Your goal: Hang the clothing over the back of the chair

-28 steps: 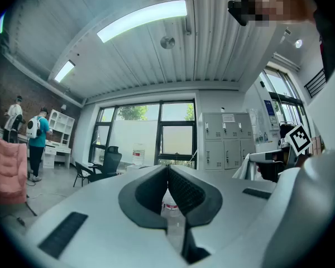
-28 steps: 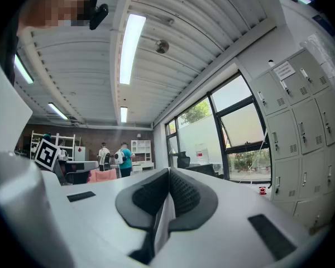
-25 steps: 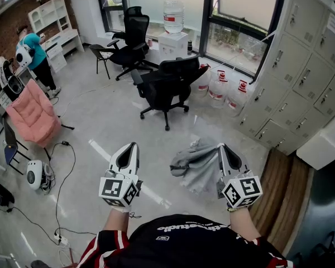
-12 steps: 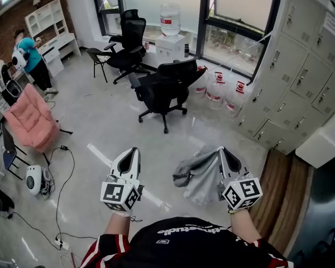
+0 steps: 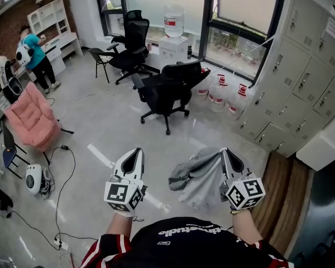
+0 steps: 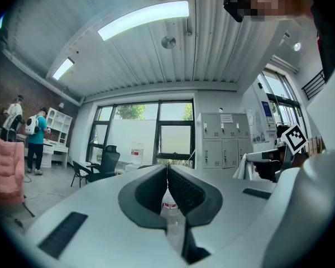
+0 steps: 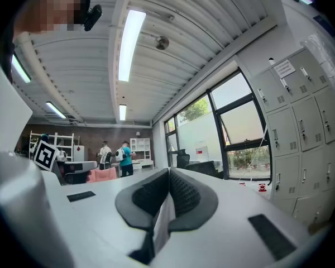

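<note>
Barely moved since a second ago: both hands a touch lower in the head view, otherwise steady. Right hand-held gripper (image 5: pixel 224 151) clamped on an edge of the grey garment (image 5: pixel 196 176), with the cloth sagging from its tips toward 8 o'clock above the floor (image 5: pixel 100 128). Left hand-held gripper (image 5: pixel 136 151) pressed together on nothing, near the garment at its 9 o'clock.

Next, probably:
- Approach the black office chair (image 5: pixel 159 94) at 12 o'clock, well apart for now.
- Pinch a second edge with the free left one to spread the cloth.
- Raise it clear of the backrest (image 5: pixel 185 72), then lower it with about half falling on each side.
- Avoid pushing, since the castors are likely to roll.
</note>
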### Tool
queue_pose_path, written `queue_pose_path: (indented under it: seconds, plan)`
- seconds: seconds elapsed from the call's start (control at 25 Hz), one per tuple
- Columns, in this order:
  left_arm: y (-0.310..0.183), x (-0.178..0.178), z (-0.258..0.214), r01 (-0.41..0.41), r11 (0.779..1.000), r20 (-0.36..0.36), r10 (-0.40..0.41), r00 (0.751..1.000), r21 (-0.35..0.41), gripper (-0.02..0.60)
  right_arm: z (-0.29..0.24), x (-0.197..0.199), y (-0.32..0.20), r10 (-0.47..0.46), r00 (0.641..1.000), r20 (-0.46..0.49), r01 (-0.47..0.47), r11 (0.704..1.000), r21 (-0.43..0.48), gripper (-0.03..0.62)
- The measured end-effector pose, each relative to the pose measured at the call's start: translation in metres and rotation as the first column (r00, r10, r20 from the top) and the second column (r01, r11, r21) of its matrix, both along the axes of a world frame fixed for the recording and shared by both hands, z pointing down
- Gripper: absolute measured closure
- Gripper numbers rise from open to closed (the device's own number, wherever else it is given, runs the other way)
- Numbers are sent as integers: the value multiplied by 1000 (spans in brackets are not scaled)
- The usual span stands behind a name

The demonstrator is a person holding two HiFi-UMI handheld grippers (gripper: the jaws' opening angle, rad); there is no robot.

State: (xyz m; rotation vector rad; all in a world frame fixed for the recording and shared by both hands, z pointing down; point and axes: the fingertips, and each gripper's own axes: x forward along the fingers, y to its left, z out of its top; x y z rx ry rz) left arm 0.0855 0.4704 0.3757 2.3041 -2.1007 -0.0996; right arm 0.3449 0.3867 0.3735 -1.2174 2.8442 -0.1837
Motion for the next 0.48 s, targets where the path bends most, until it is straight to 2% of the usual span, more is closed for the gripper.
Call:
queue_pose_path:
  seconds: [0.28, 0.48]
  plan:
    - [9, -24, 3, -18, 1000, 6, 18, 1000, 6, 557, 0, -35, 12, -19, 1000, -21, 19, 1000, 12, 579]
    - [18, -38, 10, -31, 1000, 0, 31, 1000, -1, 557, 6, -44, 14, 8, 999, -32, -7, 1000, 11, 579]
